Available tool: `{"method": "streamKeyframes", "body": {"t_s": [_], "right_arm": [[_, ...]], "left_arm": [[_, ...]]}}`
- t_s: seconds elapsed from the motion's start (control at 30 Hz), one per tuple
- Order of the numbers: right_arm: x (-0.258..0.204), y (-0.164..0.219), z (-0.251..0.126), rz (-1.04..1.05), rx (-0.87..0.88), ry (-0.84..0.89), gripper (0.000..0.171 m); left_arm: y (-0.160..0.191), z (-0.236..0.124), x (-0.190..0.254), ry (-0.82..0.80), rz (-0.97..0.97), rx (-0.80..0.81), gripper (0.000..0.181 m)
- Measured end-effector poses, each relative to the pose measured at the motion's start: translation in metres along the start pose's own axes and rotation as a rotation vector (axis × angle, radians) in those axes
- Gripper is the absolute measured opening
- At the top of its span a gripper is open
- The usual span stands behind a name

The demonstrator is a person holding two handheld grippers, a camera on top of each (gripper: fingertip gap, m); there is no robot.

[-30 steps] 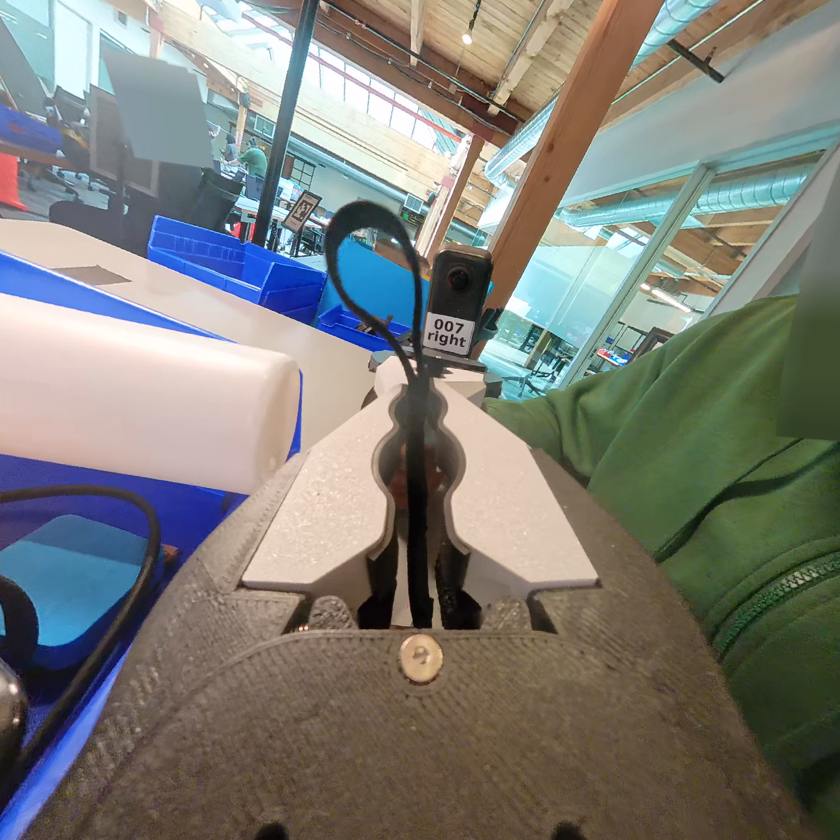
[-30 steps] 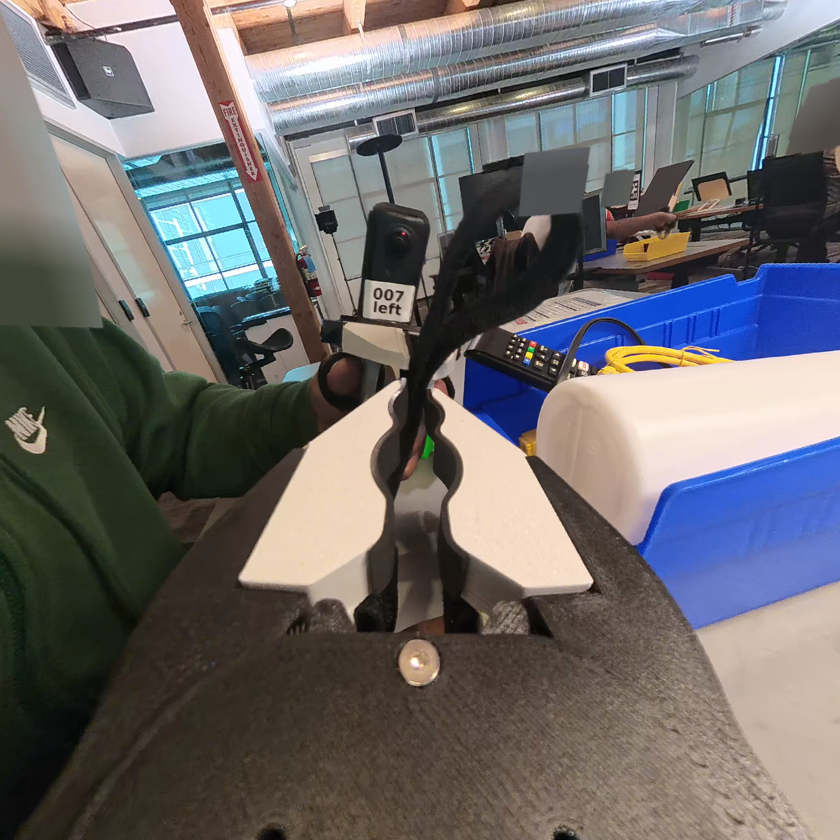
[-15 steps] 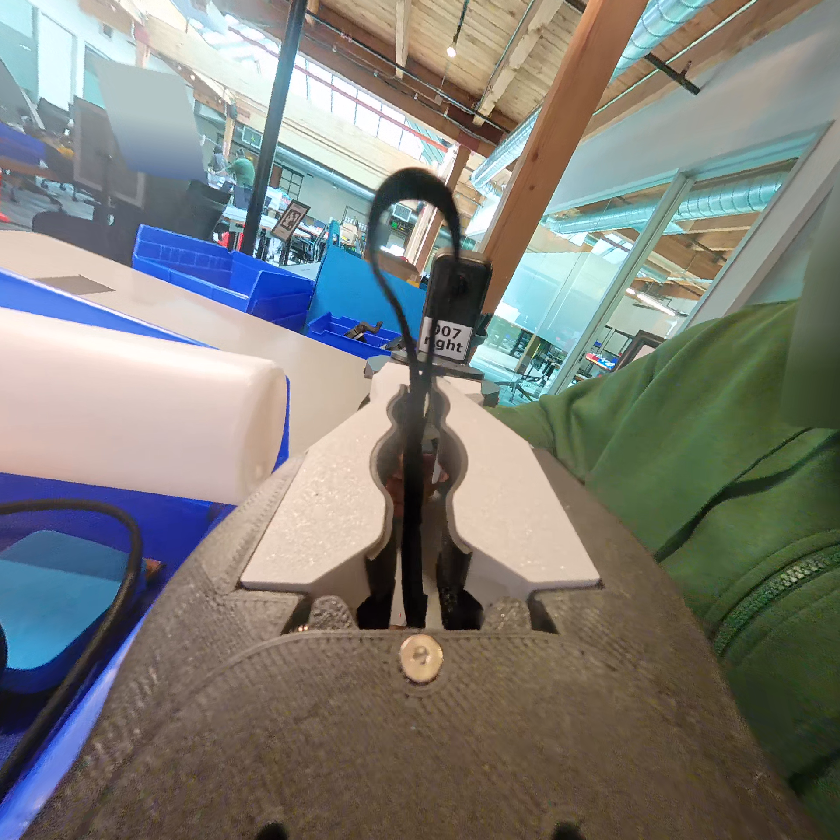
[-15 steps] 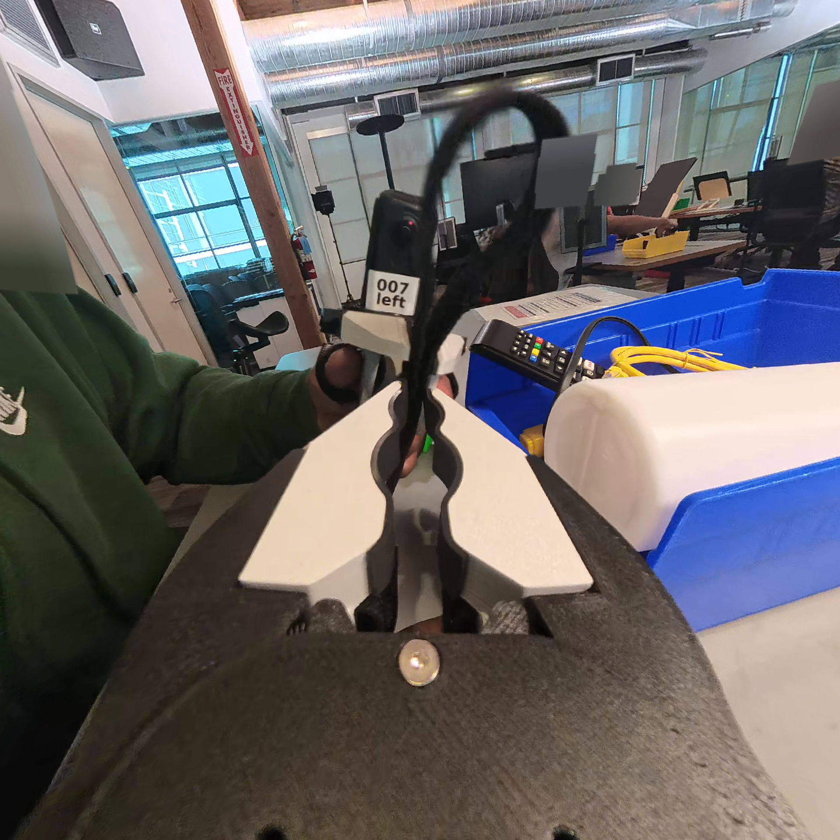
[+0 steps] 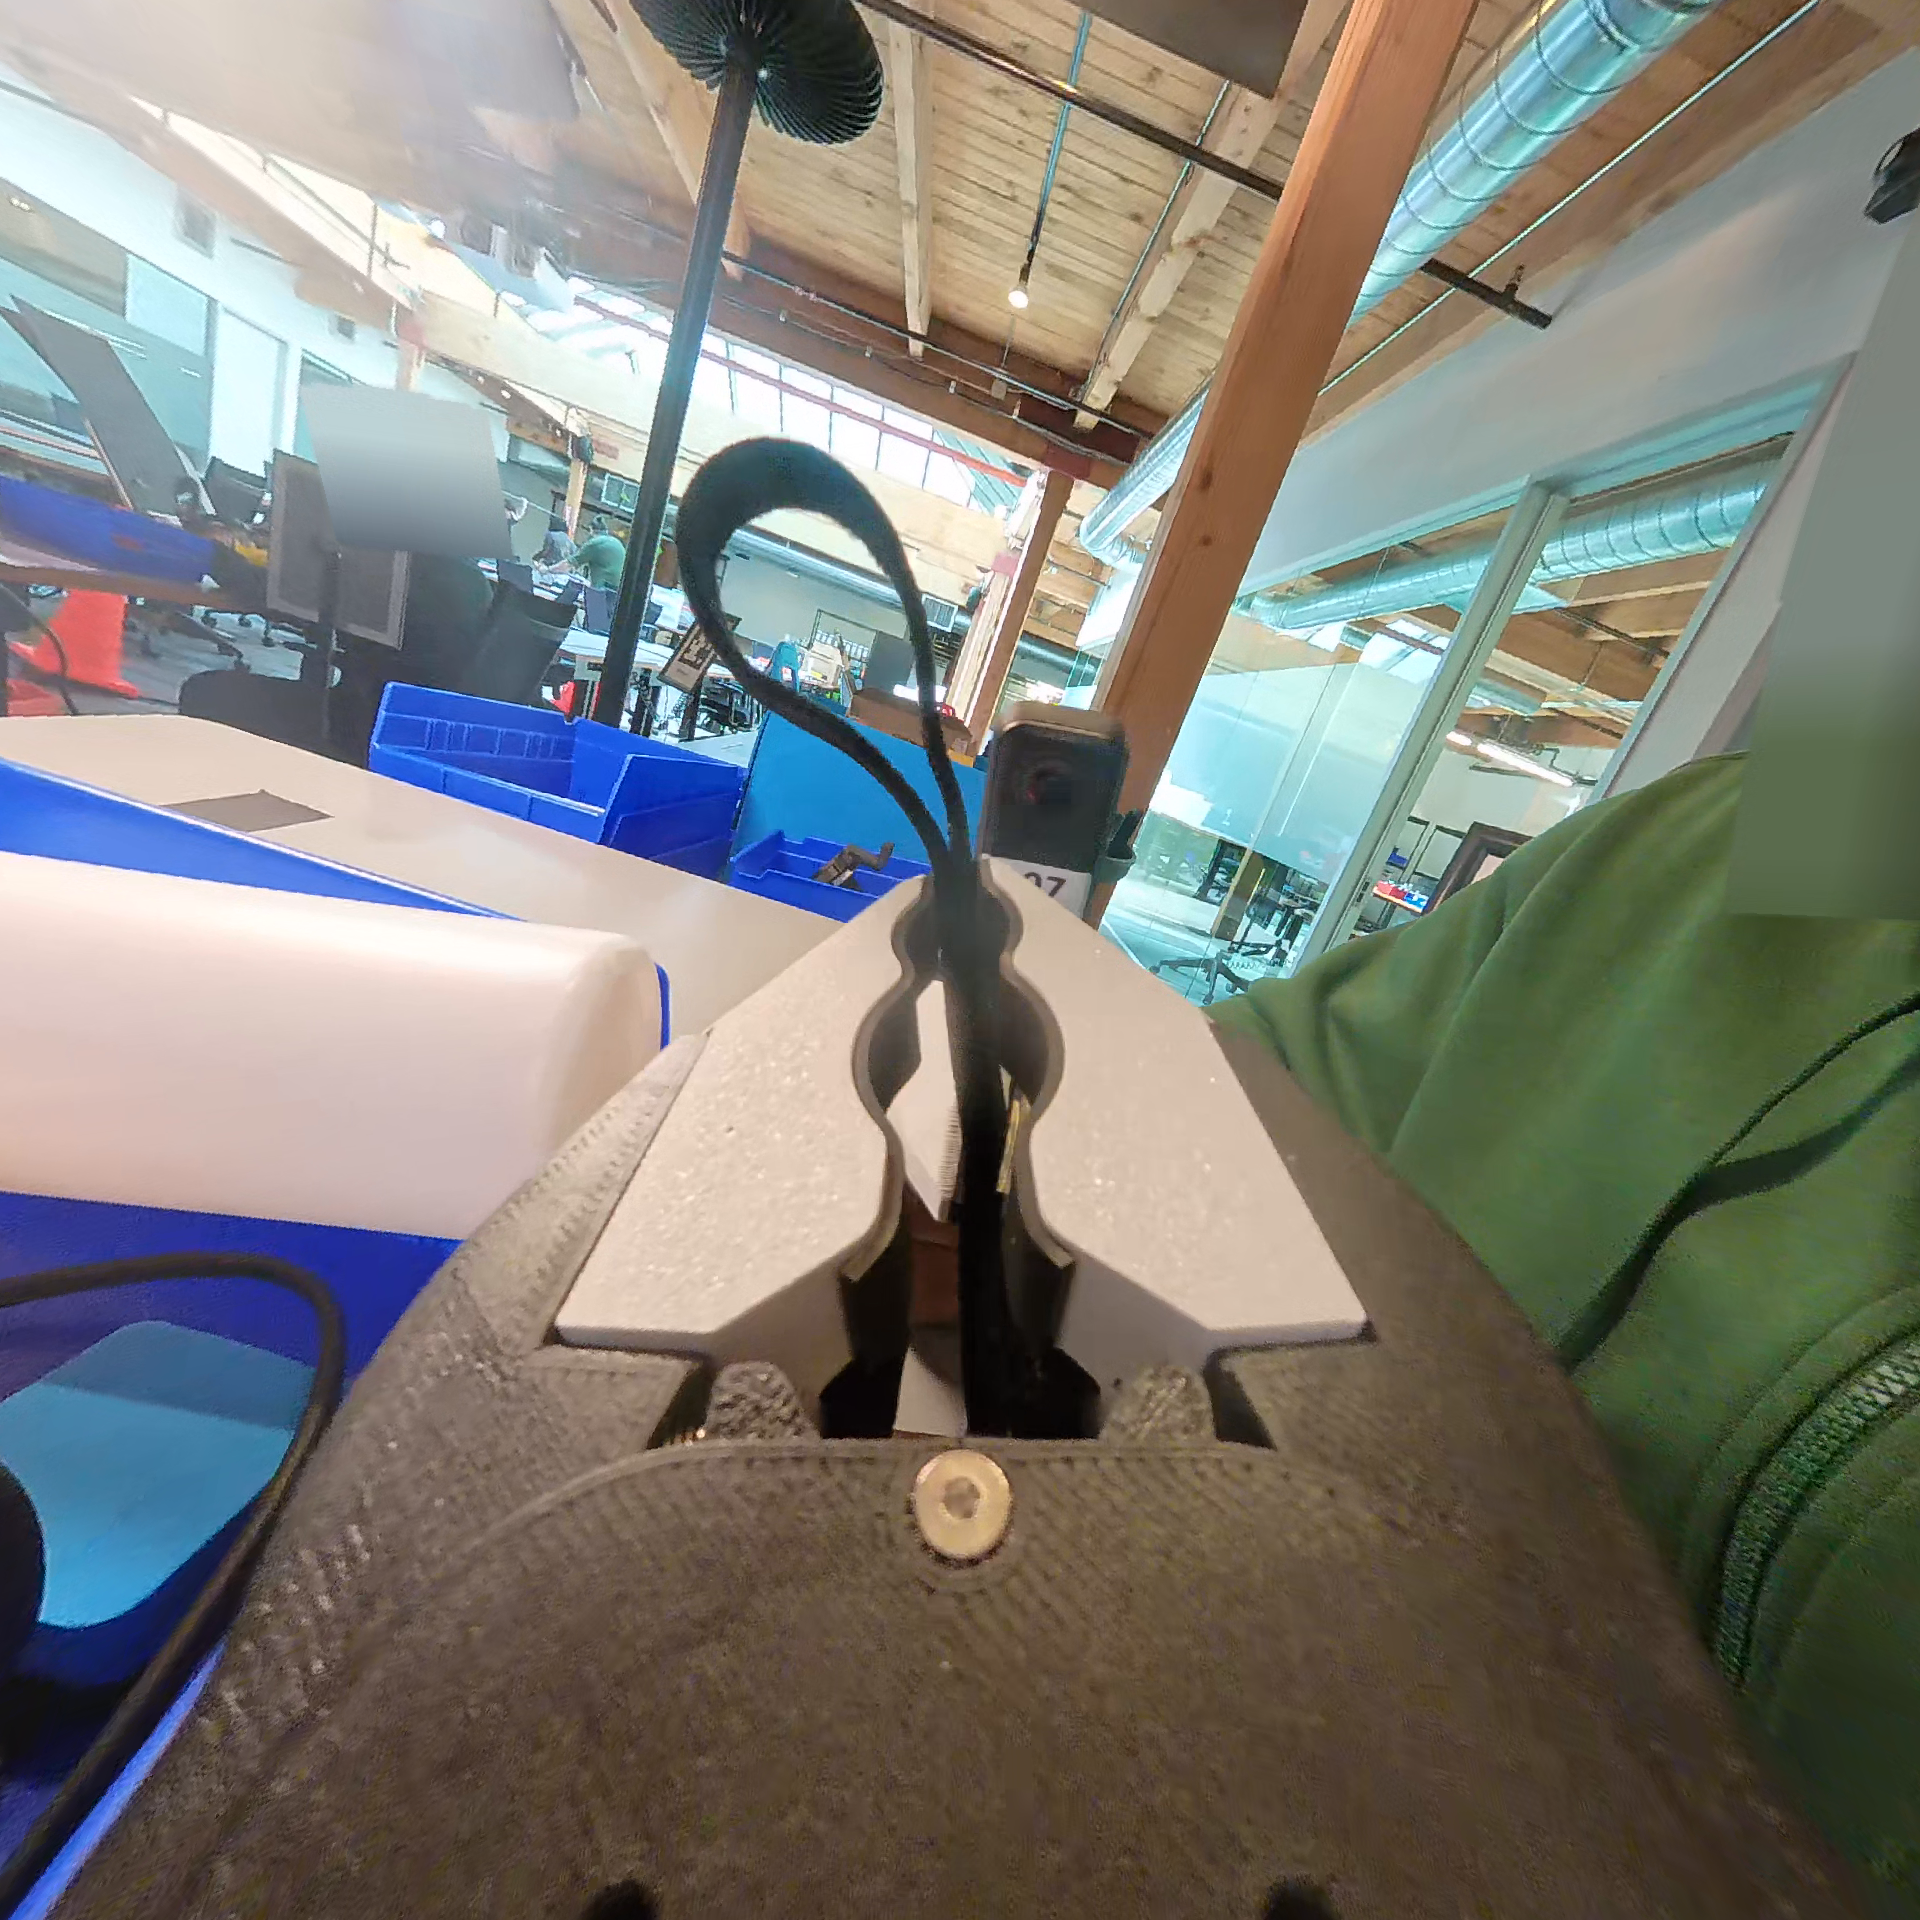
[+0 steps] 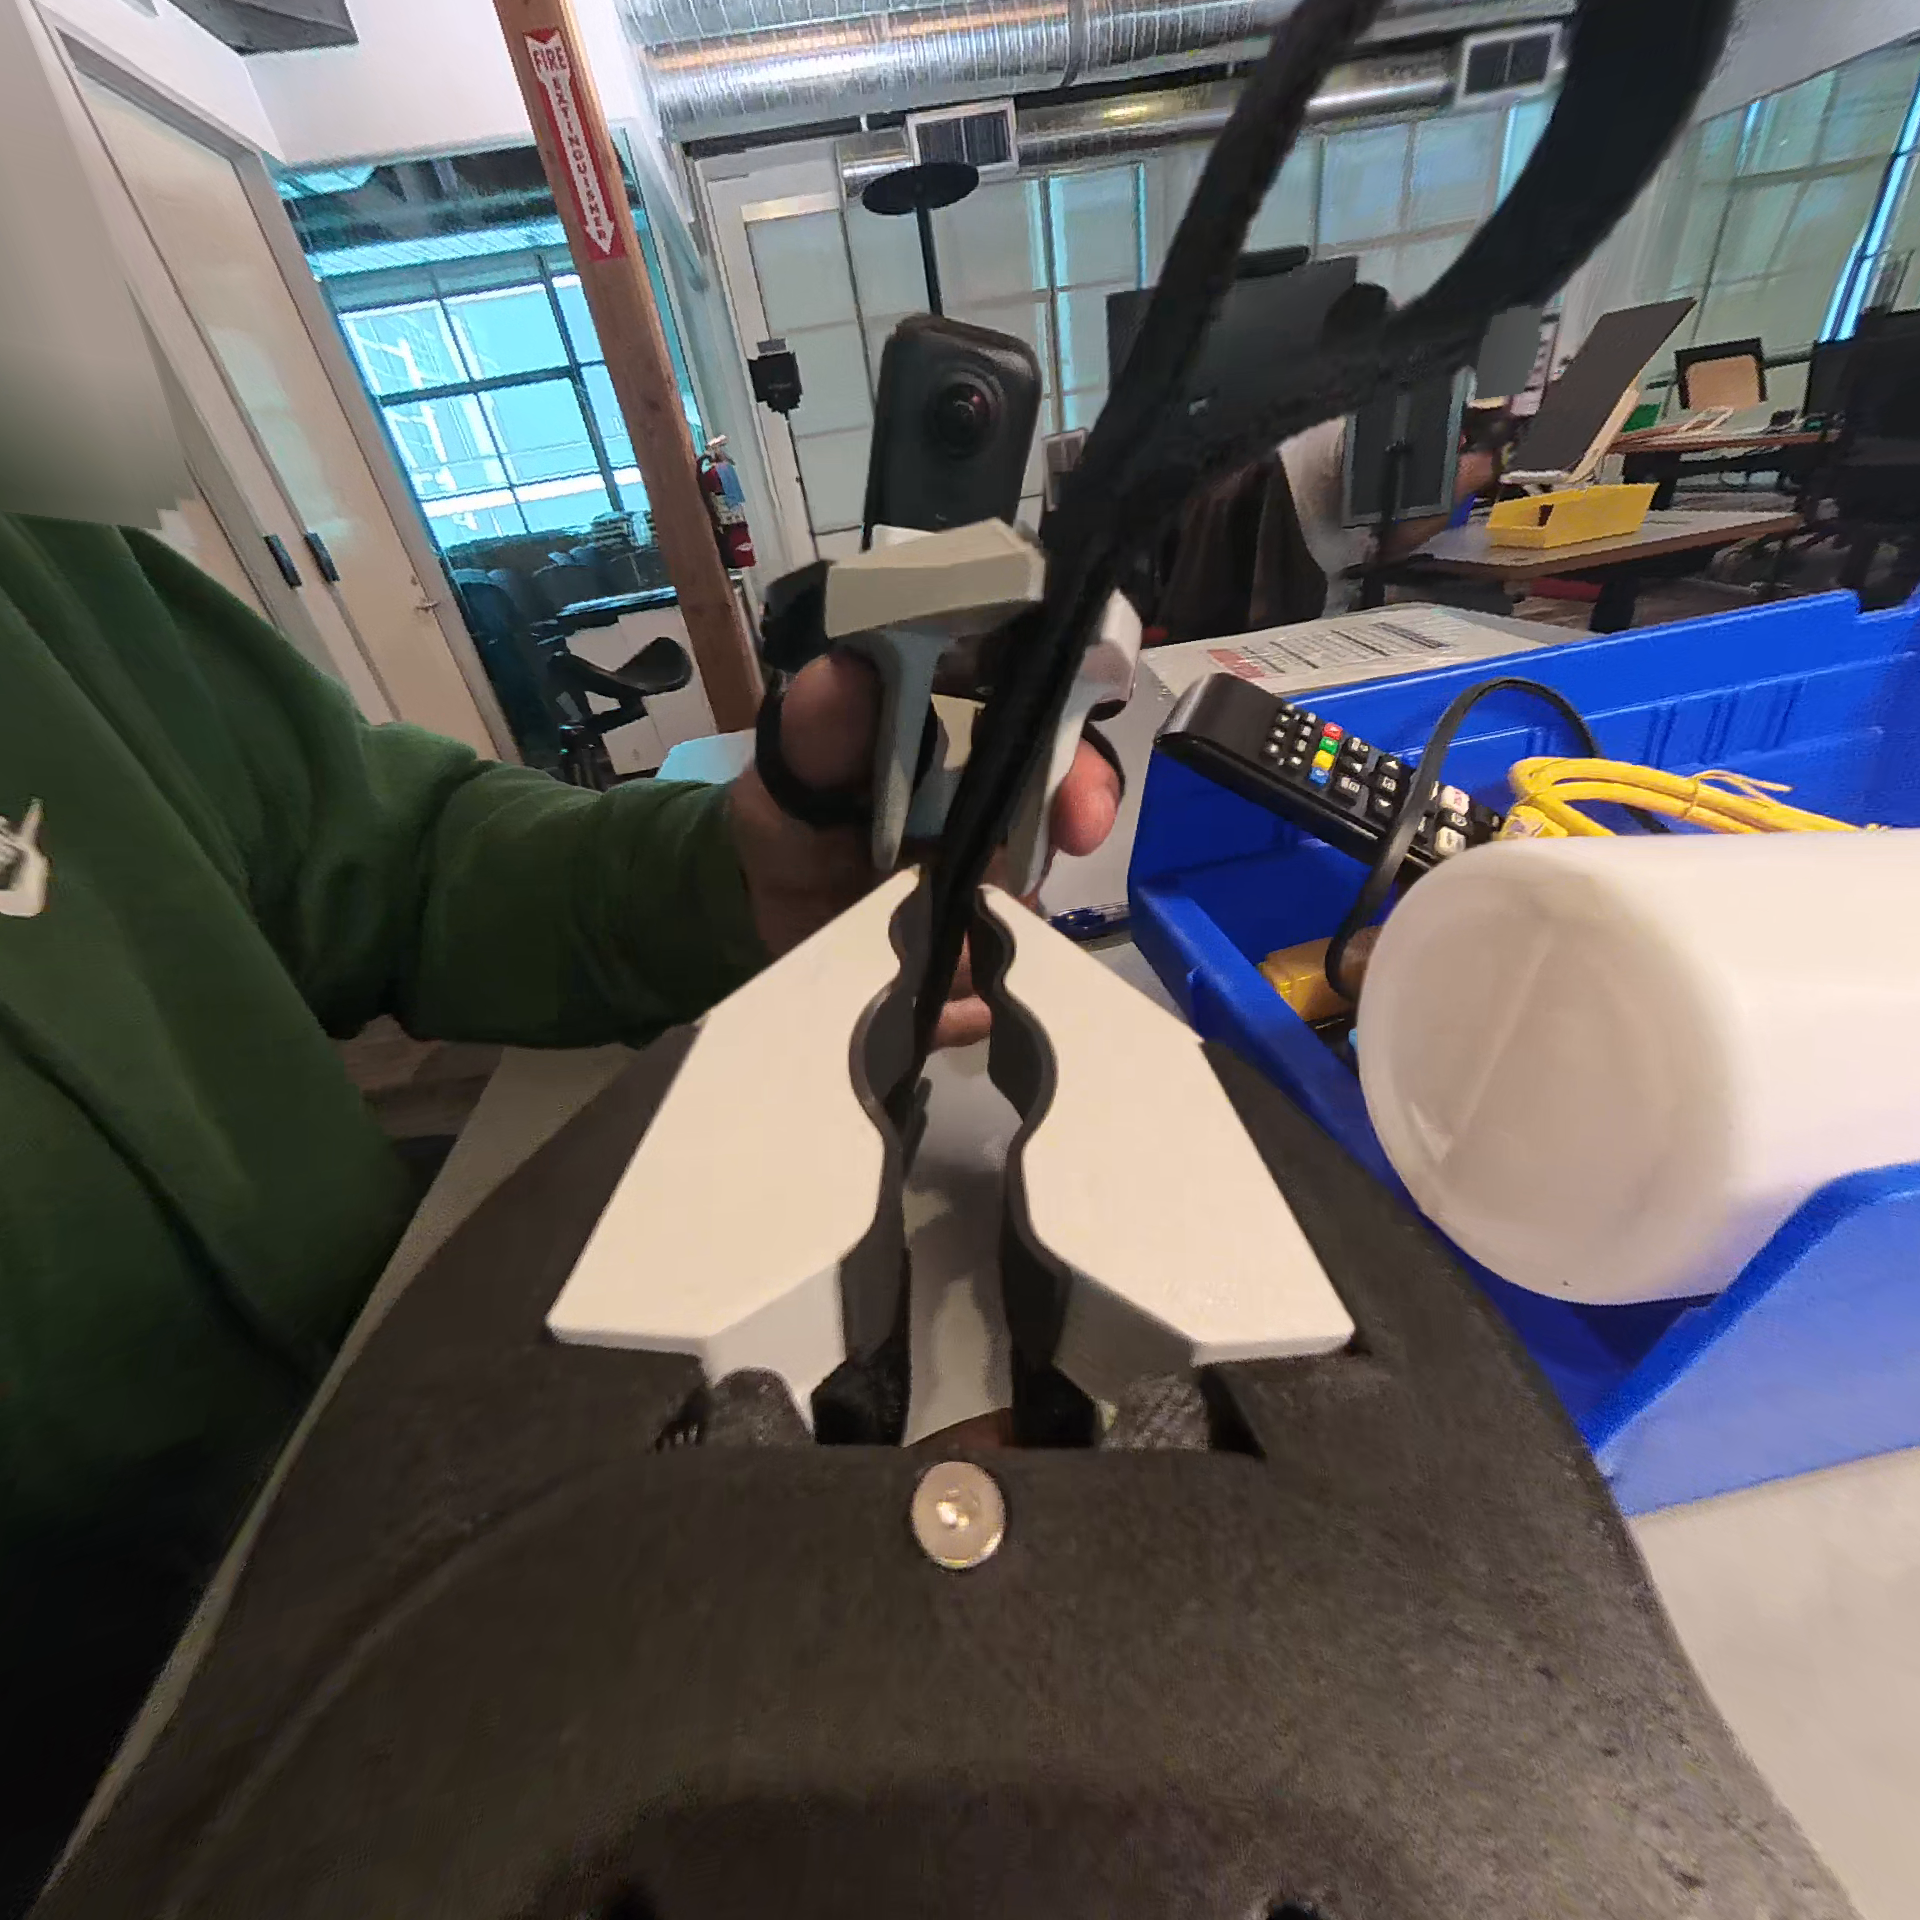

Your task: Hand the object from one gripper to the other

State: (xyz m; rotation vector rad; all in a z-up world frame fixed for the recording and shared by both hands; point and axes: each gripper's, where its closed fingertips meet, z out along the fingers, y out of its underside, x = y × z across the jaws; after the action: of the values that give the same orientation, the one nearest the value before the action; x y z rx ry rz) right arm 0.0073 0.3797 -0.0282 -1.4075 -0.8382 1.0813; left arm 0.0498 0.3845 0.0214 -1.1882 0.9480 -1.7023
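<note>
The object is a black fabric strap (image 5: 774, 449). In the left wrist view it rises from between my left gripper's (image 5: 956, 899) fingertips and curls into a tall loop. The left jaws are closed on it. In the right wrist view the same strap (image 6: 1174, 312) runs up and right from my right gripper (image 6: 948, 896), whose jaws are also closed on it. There it passes between the fingers of the left gripper (image 6: 956, 862) just beyond, then leaves the top of the frame. The two grippers face each other tip to tip. The right gripper's camera (image 5: 1055, 790) shows just behind my left fingertips.
A blue bin (image 6: 1766, 1351) holds a large white plastic cylinder (image 6: 1662, 1060), a black remote (image 6: 1340, 758) and yellow cable (image 6: 1662, 800). The bin (image 5: 208, 842) and cylinder (image 5: 291, 1039) lie to the left in the left wrist view. The person's green sleeve (image 5: 1558, 1039) fills the right there. Left tips to right tips: about 6 cm.
The strap's loop has stretched taller and now runs out of the top of the right wrist view. The left gripper looms larger and higher there. Both jaws stay closed on the strap.
</note>
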Motion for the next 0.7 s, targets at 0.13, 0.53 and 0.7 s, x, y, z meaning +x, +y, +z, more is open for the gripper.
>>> {"method": "streamKeyframes", "body": {"t_s": [0.13, 0.53, 0.7], "right_arm": [[0.005, -0.002, -0.001, -0.048, -0.006, 0.052, 0.005], [0.014, -0.010, -0.007, -0.074, 0.009, 0.099, 0.010], [0.018, -0.009, -0.007, -0.118, 0.005, 0.129, 0.016]], "left_arm": [[0.001, 0.000, -0.003, -0.013, -0.029, -0.006, 0.016], [0.020, 0.004, -0.005, -0.040, 0.071, -0.117, 0.005], [0.001, -0.002, -0.013, -0.091, 0.062, -0.024, 0.005]]}}
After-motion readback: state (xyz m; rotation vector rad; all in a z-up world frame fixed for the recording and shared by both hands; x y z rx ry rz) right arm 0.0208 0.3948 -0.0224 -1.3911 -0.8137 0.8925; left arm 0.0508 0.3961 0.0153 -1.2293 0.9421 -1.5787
